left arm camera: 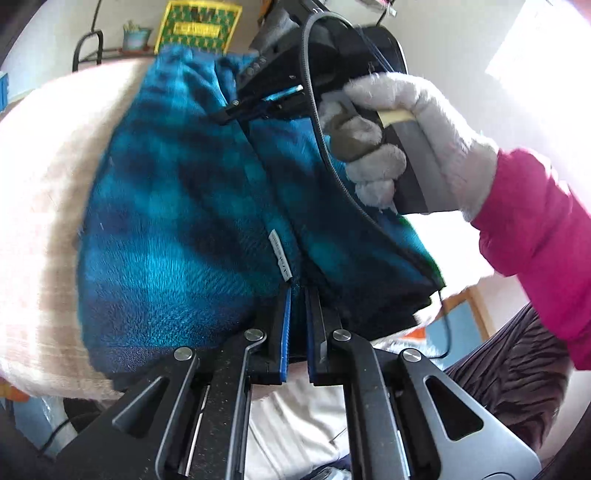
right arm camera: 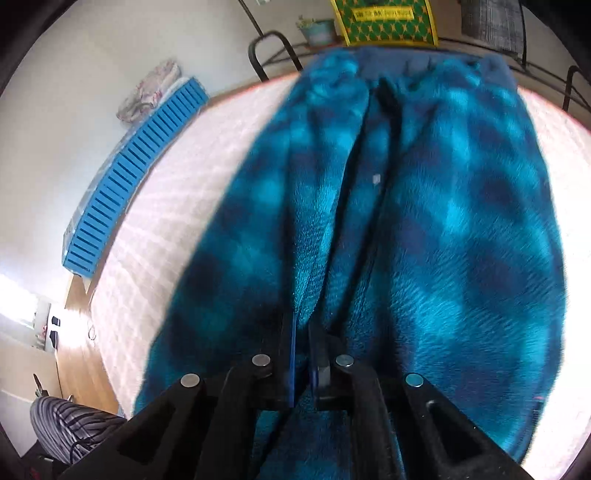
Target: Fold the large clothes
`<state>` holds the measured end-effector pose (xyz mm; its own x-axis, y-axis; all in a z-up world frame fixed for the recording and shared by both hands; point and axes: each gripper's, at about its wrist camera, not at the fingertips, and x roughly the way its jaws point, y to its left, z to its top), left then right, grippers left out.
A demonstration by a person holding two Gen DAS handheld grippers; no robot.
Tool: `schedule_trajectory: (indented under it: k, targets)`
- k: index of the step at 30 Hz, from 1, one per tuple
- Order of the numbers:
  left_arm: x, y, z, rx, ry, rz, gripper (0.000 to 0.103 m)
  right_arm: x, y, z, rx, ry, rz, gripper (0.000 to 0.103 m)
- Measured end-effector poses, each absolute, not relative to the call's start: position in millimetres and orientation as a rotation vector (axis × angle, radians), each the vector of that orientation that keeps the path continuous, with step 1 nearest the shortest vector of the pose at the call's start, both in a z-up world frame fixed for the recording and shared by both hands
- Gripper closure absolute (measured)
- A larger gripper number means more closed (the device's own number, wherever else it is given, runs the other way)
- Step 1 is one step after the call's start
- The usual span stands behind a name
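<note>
A teal and navy checked fleece garment (left arm camera: 166, 221) lies spread on a pale mattress (left arm camera: 44, 184). My left gripper (left arm camera: 297, 295) is shut on the garment's near edge, just below a small white label (left arm camera: 280, 254). In the left wrist view the right gripper (left arm camera: 226, 112) pinches a raised fold further up the garment. A hand in a grey fuzzy glove (left arm camera: 424, 122) with a pink sleeve holds it. In the right wrist view my right gripper (right arm camera: 303, 328) is shut on a ridge of the fleece (right arm camera: 461, 221), which runs away toward the waistband end.
A blue slatted crate (right arm camera: 129, 177) stands along the mattress (right arm camera: 166, 192) on its left side. Behind the far end are a black metal frame (right arm camera: 266, 48), a small plant pot (right arm camera: 319, 29) and a yellow-green box (right arm camera: 388, 22). A person's striped trousers (left arm camera: 517, 369) are close by.
</note>
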<state>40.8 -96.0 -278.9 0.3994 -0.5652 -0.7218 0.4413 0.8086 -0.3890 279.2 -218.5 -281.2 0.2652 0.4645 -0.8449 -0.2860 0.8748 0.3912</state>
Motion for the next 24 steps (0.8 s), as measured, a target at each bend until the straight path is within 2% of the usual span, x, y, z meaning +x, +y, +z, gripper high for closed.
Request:
schedule_trajectory:
  k: [6, 12, 16, 21, 22, 24]
  targets:
    - [27, -81, -255, -0.104, 0.974, -0.653, 0.095, 261, -226, -254, 0.199, 1.159, 0.551, 0.084]
    - [12, -31, -217, -0.162, 0.934, -0.649, 0.094, 182, -270, -200, 0.178, 1.024, 0.528, 0.082]
    - [39, -16, -223, -0.149, 0.963, -0.584, 0.094, 136, -271, -218, 0.114, 1.043, 0.460, 0.082]
    - [64, -28, -247, -0.109, 1.011, -0.582, 0.094, 106, -244, -271, 0.033, 1.142, 0.466, 0.082]
    - [66, -32, -253, -0.093, 1.029, -0.578, 0.094, 100, -243, -270, 0.016, 1.101, 0.457, 0.082]
    - [69, -37, -261, -0.104, 1.064, -0.591, 0.094, 101, -249, -262, 0.059, 1.134, 0.493, 0.082]
